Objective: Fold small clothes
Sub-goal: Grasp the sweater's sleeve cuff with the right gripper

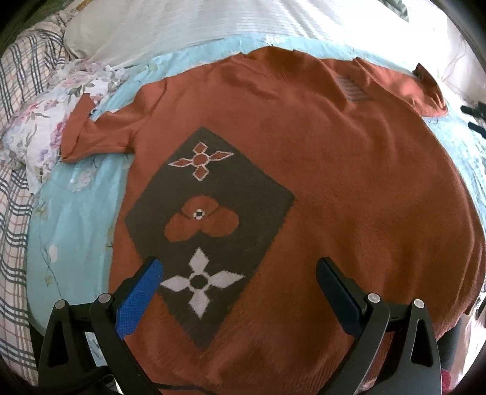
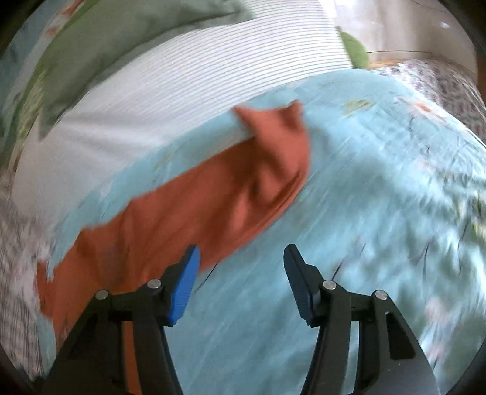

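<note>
The rust-orange knitted short-sleeved top with a dark brown diamond panel of flower motifs point(image 1: 303, 170) lies spread flat on the pale blue floral bedspread point(image 1: 76, 212), its hem toward the near edge of the bed and its neckline toward the far edge, where a white ribbed pillow point(image 1: 188, 27) rests. Both sleeves stick out to the sides, the body shows no crease or turned-over layer, and so the folding looks not yet begun: every fold seems still to be made.

The left gripper point(image 1: 240, 270) hovers above the lower part of the top, near the white four-petal motif; its jaws stand wide apart and hold nothing. The right gripper point(image 2: 241, 258) hangs over the bedspread just beside the top's right sleeve point(image 2: 267, 170), its jaws likewise spread and empty. Its left fingertip overlaps the orange cloth in the picture, but whether it touches cannot be told.

The right wrist view is smeared by motion, so the sleeve's edge and cuff are hard to read. In the left wrist view the hem is cut off behind the gripper's black frame, and the far right sleeve end curls out of clear sight. A plaid blanket point(image 1: 18, 188) and a flowered cloth point(image 1: 45, 127) lie along the bed's left edge; a green cloth point(image 2: 100, 39) lies beyond the pillow.
</note>
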The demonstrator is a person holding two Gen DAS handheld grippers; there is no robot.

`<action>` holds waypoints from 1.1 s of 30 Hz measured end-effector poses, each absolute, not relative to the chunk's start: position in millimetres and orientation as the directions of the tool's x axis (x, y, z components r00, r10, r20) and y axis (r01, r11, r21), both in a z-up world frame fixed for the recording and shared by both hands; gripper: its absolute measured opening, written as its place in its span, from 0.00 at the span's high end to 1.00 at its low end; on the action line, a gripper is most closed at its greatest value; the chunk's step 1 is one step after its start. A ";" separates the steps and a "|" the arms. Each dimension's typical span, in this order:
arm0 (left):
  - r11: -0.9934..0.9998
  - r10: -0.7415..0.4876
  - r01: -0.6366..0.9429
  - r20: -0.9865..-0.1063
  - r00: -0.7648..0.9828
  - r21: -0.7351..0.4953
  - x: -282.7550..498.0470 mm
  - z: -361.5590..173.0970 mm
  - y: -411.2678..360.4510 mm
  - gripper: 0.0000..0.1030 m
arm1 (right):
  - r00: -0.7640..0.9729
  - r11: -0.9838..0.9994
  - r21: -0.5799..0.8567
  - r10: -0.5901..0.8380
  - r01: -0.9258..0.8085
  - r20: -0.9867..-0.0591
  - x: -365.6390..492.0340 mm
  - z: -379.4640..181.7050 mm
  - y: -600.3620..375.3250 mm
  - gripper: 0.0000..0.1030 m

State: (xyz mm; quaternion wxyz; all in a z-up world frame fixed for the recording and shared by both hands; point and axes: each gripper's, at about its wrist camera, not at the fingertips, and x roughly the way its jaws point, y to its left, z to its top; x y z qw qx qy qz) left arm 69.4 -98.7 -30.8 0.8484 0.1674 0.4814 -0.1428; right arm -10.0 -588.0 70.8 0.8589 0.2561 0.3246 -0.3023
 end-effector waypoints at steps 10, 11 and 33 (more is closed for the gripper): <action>0.894 -0.069 0.423 -0.891 0.449 0.144 88.8 -48.1 -119.4 0.02 | 0.576 0.553 0.303 -0.428 0.776 -0.696 41.0 63.9 -716.5 0.52; 0.894 -0.069 0.424 -0.892 0.447 0.144 89.2 -48.0 -120.1 0.02 | 0.575 0.554 0.302 -0.425 0.776 -0.699 47.4 61.7 -725.3 0.52; 0.898 -0.129 0.432 -0.885 0.448 0.088 92.8 -44.8 -119.7 0.02 | 0.788 0.789 0.471 -0.027 0.395 -0.615 111.0 78.6 -537.8 0.93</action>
